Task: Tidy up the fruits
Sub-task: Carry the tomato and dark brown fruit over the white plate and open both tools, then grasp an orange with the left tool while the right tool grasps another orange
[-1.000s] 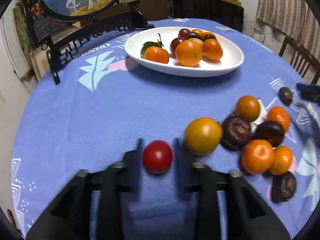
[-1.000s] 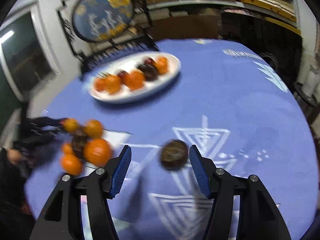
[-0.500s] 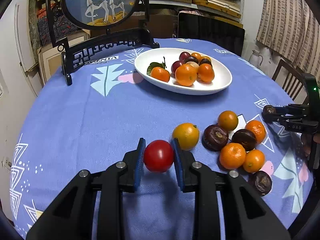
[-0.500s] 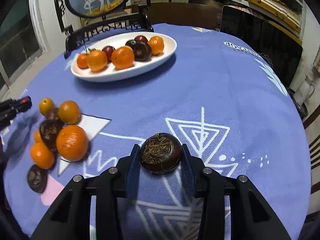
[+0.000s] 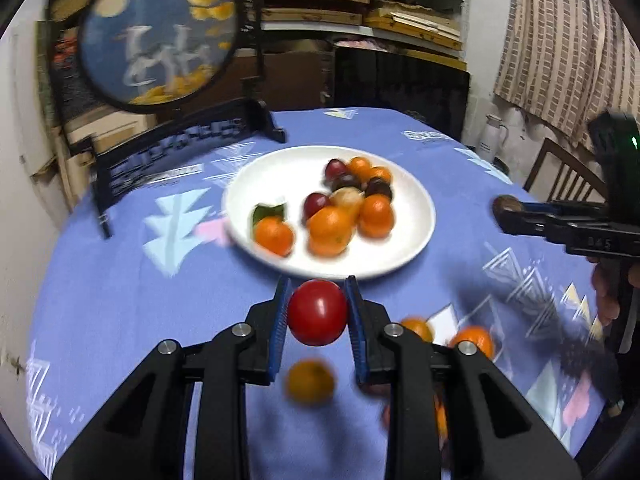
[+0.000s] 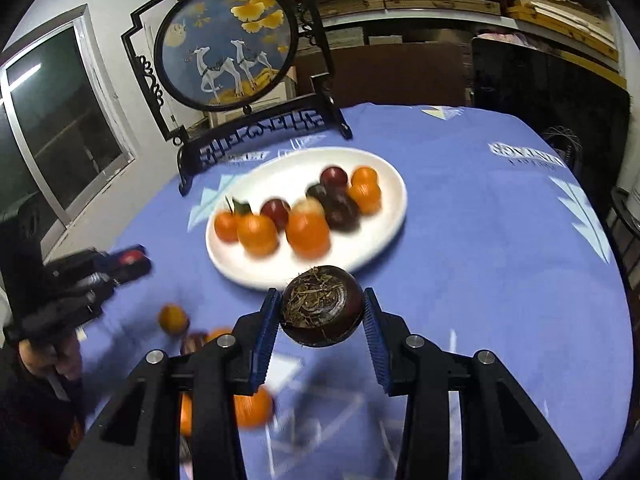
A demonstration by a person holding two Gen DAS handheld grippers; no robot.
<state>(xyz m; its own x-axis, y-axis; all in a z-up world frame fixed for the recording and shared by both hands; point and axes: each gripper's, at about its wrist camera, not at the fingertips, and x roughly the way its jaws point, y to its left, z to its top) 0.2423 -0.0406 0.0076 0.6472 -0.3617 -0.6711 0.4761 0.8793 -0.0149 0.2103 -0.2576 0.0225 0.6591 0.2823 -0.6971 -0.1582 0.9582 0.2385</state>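
My left gripper (image 5: 317,312) is shut on a red round fruit (image 5: 317,312) and holds it in the air just before the near rim of the white plate (image 5: 416,216). My right gripper (image 6: 322,307) is shut on a dark brown fruit (image 6: 322,307) with dry fibres on top, held above the table near the plate's (image 6: 384,240) front rim. The plate holds several oranges and dark red and brown fruits. Loose oranges (image 5: 310,382) and dark fruits lie on the blue cloth below the grippers.
A black stand with a round deer picture (image 6: 226,46) stands behind the plate. The right gripper shows at the right of the left wrist view (image 5: 560,220); the left gripper shows at the left of the right wrist view (image 6: 80,276). Chairs stand beyond the table's right edge.
Both grippers closed on their fruits, lifted them off the cloth and carried them toward the plate. The loose fruit pile now lies below and behind the fingers.
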